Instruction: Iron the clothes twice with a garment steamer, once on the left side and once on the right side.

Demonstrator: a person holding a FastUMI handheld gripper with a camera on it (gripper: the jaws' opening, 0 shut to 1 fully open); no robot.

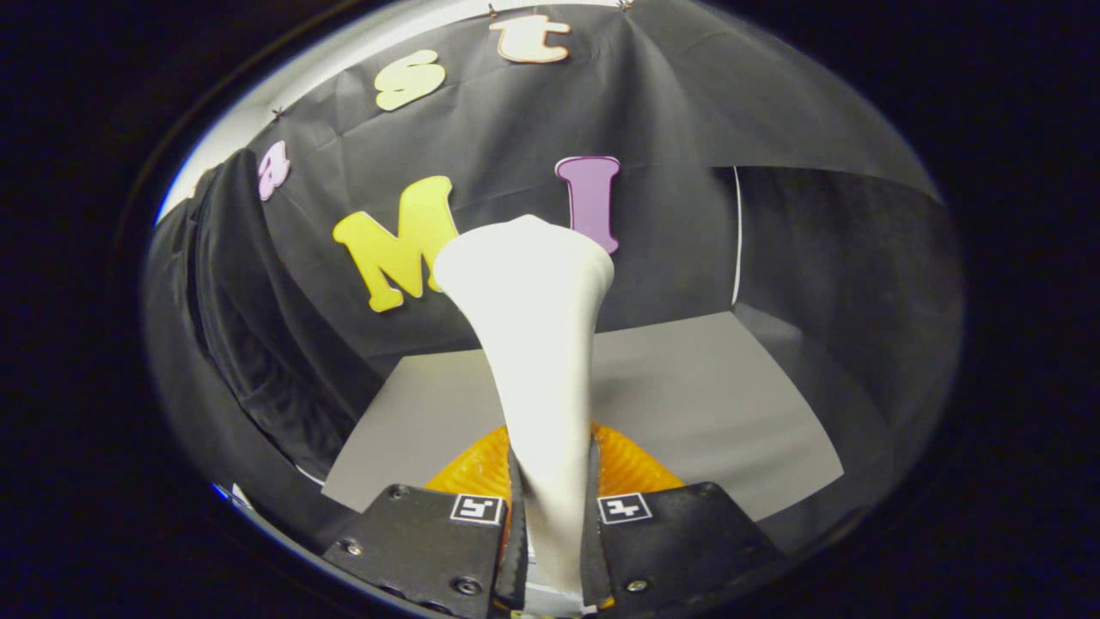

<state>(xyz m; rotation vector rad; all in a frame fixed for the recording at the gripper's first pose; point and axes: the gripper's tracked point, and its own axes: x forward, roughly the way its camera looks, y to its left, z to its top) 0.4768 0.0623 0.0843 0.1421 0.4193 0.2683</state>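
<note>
the gripper [552, 507] has its two fingers [516, 516] drawn in close on the narrow handle of the garment steamer [537, 344] — each finger presses against a side of the white handle, so the tool is held fast between them, with only the width of the handle keeping them apart

the steamer rises from between the fingers and runs ahead of them, thin where it is gripped and widening to a broad, rounded head well beyond the fingertips; the head leans a little to one side and stands in front of the black cloth wall [670, 129] of the booth

just behind the fingers, on either side of the handle, an orange ribbed part [627, 468] shows, touching or very near the handle's base — whether it belongs to the steamer or to the gripper cannot be told

beyond and below the steamer lies the pale grey bench [713, 404], bare where it shows, meeting the cloth wall at its far edge

off to the left side, a dark garment [232, 292] hangs in folds against the wall, well apart from the steamer head, which is not touching it
</note>
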